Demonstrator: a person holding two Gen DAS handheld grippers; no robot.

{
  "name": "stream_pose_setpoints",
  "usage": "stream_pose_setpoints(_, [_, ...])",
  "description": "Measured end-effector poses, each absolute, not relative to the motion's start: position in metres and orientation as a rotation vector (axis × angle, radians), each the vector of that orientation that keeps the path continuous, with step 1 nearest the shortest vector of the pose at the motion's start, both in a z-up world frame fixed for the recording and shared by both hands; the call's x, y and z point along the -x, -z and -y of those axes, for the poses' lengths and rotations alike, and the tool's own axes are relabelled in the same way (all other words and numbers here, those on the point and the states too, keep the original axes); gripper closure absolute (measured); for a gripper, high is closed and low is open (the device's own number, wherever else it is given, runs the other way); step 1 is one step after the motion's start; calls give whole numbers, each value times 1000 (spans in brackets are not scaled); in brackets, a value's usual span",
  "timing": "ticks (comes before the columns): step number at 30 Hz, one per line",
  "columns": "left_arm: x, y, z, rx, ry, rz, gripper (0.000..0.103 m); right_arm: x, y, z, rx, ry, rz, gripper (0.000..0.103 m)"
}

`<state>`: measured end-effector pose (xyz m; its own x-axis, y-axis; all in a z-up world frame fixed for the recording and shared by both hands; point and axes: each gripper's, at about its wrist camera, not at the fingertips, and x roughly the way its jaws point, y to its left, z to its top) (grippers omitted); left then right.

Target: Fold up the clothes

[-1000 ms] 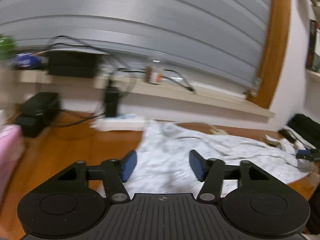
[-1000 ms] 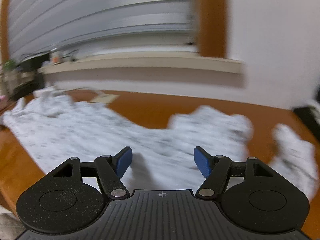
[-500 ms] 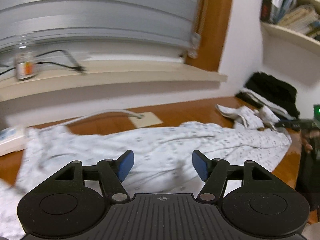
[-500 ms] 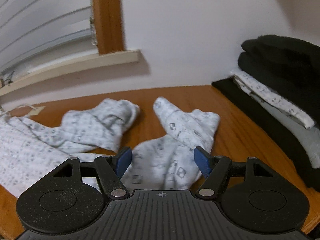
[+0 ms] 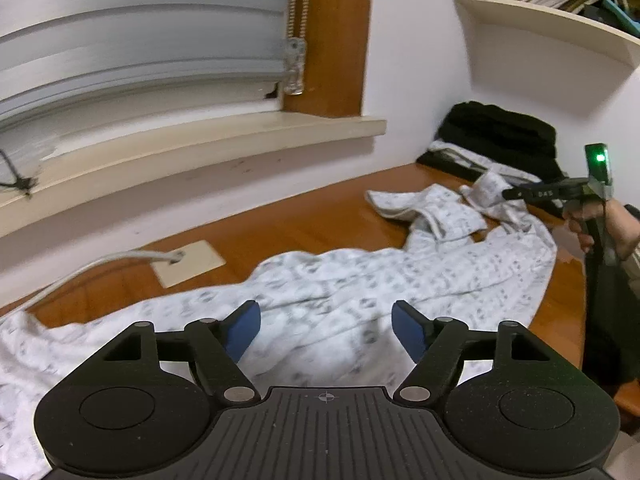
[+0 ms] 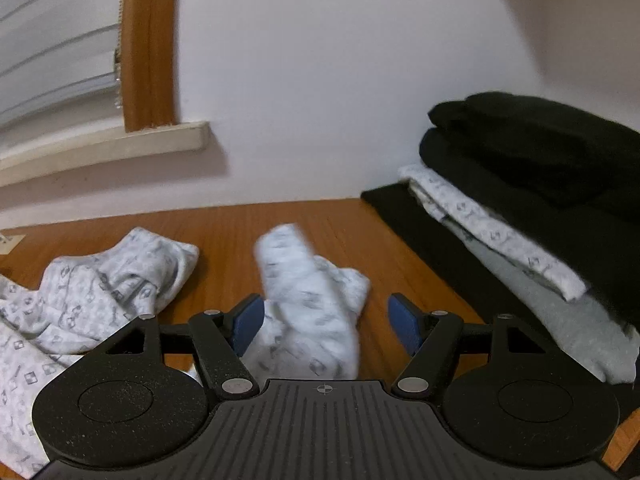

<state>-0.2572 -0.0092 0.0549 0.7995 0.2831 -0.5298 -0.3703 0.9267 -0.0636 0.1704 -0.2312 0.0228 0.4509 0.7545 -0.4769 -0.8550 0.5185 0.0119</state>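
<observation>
Garment (image 5: 400, 276): soft white cloth with a small grey print, rumpled, spread across the wooden table (image 5: 312, 220); one sleeve (image 6: 308, 300) lies bunched at the right end. Left gripper (image 5: 326, 330): black, blue pads, jaws wide apart, empty, above the cloth's middle. Right gripper (image 6: 326, 322): same make, jaws wide apart either side of the sleeve, not closed on it; contact unclear. Stack (image 6: 520, 208): folded black and printed clothes, far right, cut off by the frame. Garment's left end runs out of view.

The patterned garment (image 5: 360, 280) runs past the left edge (print blurred); its sleeve (image 6: 304, 280) smears.
</observation>
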Motion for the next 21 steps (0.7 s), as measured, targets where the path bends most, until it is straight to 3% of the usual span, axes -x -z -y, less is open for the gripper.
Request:
stream_pose_setpoints(6, [231, -52, 18, 119, -316, -558, 27, -181, -11, 232, 244, -1039, -520, 36])
stream_pose_setpoints(9, [214, -51, 24, 85, -289, -569, 27, -184, -13, 232, 213, -1058, -524, 60])
stream_pose_setpoints(10, [208, -51, 26, 74, -280, -575, 30, -185, -15, 232, 206, -1066, -527, 80])
stream_pose_setpoints(11, [202, -50, 27, 65, -274, -584, 33, -186, -17, 233, 198, -1074, -530, 85])
stream_pose_setpoints(13, [193, -47, 28, 72, -287, -592, 51, -185, -24, 238, 188, -1060, -503, 85])
stream_pose_setpoints(17, [182, -42, 32, 56, -256, -607, 51, -184, -43, 257, 181, -1044, -443, 98])
stream_pose_setpoints(21, [173, -40, 38, 11, -238, -616, 44, -189, -50, 276, 164, -1049, -435, 101])
